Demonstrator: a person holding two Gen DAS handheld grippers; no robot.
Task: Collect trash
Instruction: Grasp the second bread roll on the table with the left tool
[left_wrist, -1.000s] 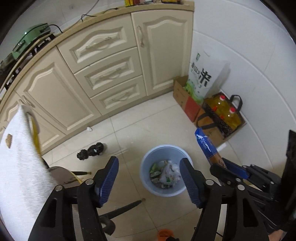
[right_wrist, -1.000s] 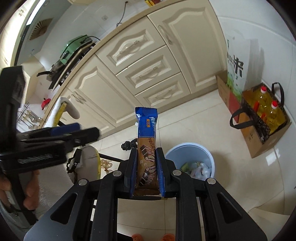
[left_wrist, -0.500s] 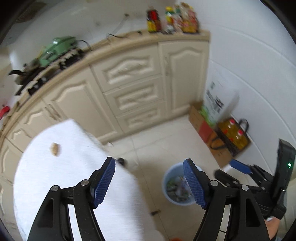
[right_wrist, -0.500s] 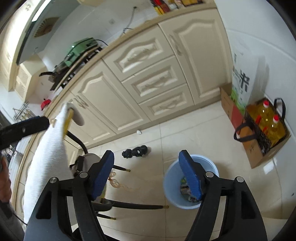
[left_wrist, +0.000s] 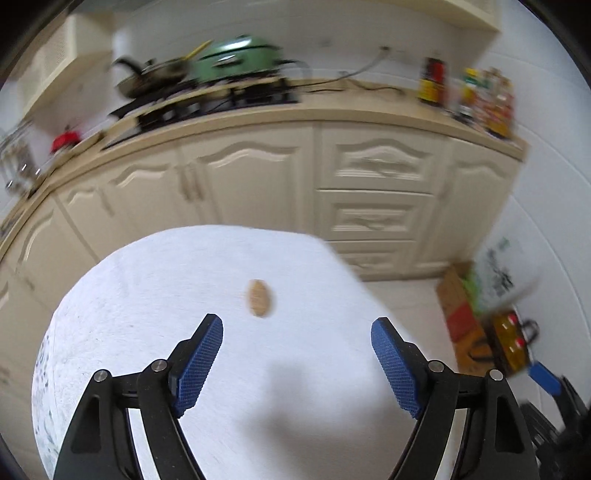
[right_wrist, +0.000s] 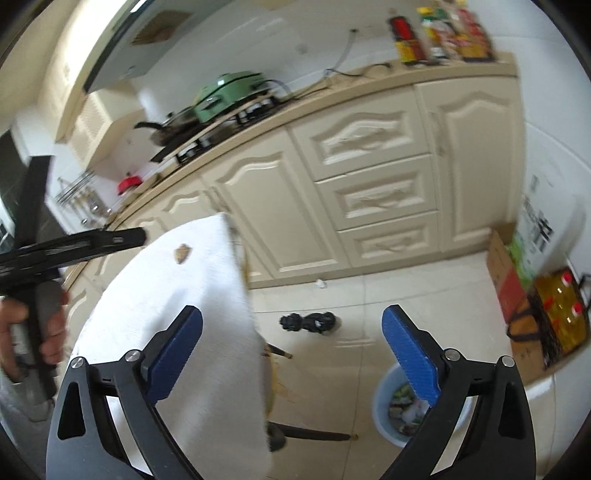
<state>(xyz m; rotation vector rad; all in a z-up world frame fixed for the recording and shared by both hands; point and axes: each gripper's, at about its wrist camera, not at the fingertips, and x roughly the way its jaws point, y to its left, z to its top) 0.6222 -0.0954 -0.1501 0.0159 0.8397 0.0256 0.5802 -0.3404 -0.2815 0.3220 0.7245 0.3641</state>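
A small brown scrap of trash lies on the white-covered table; it also shows in the right wrist view. My left gripper is open and empty, just short of the scrap and above the table. My right gripper is open and empty, over the table's right edge. The light blue trash bin, holding wrappers, stands on the floor at lower right, partly behind my right finger. The left gripper shows at the left of the right wrist view, side-on.
Cream cabinets run along the back under a counter with a green appliance and bottles. A black object lies on the tiled floor. A box with oil bottles and a rice bag stand by the right wall.
The right gripper opened and let the blue-brown wrapper go over the bin. Both grippers rose and swung left from the bin to the table; the scrap now lies just ahead of the left gripper.
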